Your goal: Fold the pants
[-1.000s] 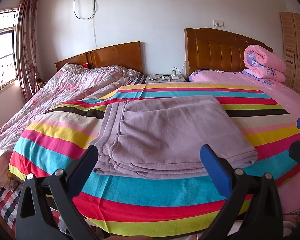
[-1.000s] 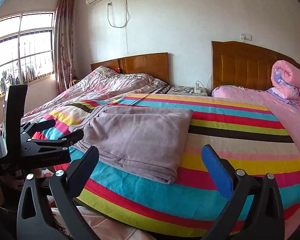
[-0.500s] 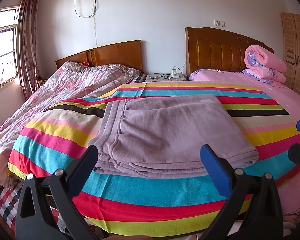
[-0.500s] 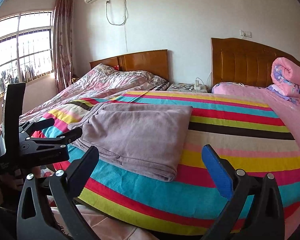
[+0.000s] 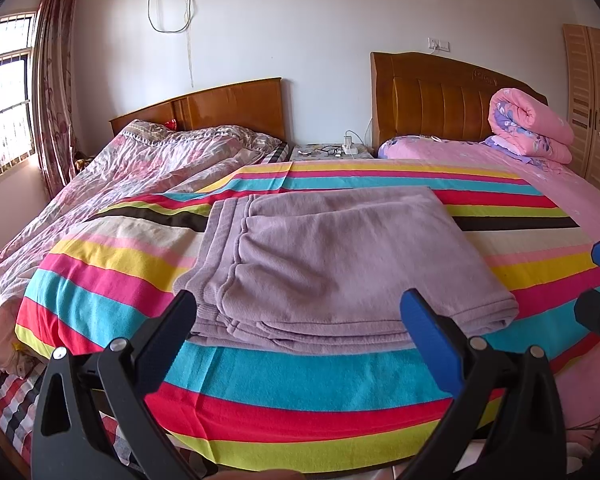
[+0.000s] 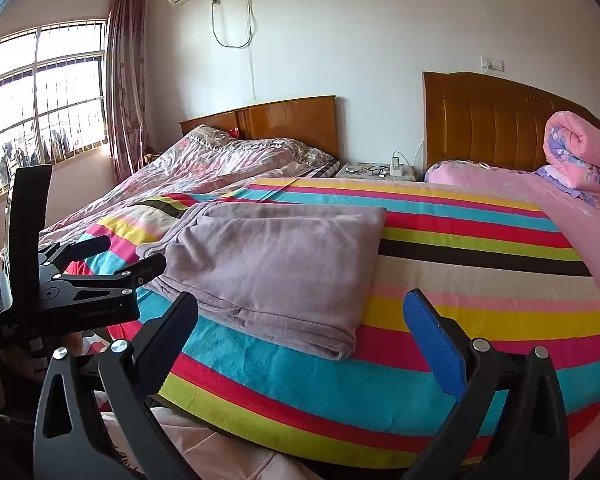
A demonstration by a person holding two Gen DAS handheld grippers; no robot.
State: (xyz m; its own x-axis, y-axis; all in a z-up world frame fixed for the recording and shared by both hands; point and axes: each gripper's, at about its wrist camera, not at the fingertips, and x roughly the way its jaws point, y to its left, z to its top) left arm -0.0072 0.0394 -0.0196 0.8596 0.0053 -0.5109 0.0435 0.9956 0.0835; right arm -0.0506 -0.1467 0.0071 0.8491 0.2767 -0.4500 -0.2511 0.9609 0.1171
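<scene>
**Pants folded, both grippers clear**

The pants (image 5: pixel 332 264) lie folded mid-frame on the striped blanket (image 5: pixel 300 380). My left gripper (image 5: pixel 300 320) and right gripper (image 6: pixel 300 322) gape empty, touching nothing. Folding looks complete; next, perhaps only a tidy.

Soft, matt mauve fleece pants (image 5: pixel 340 256) lie folded on a smooth striped cotton-like bedsheet (image 5: pixel 300 380). At twelve o'clock, glossy varnished wooden headboards (image 5: pixel 444 100) catch the light. A rumpled floral quilt (image 5: pixel 132 172) at ten o'clock looks thin and crinkled. The left gripper (image 5: pixel 300 320) shows matt black plastic with bright metal rivets.
</scene>
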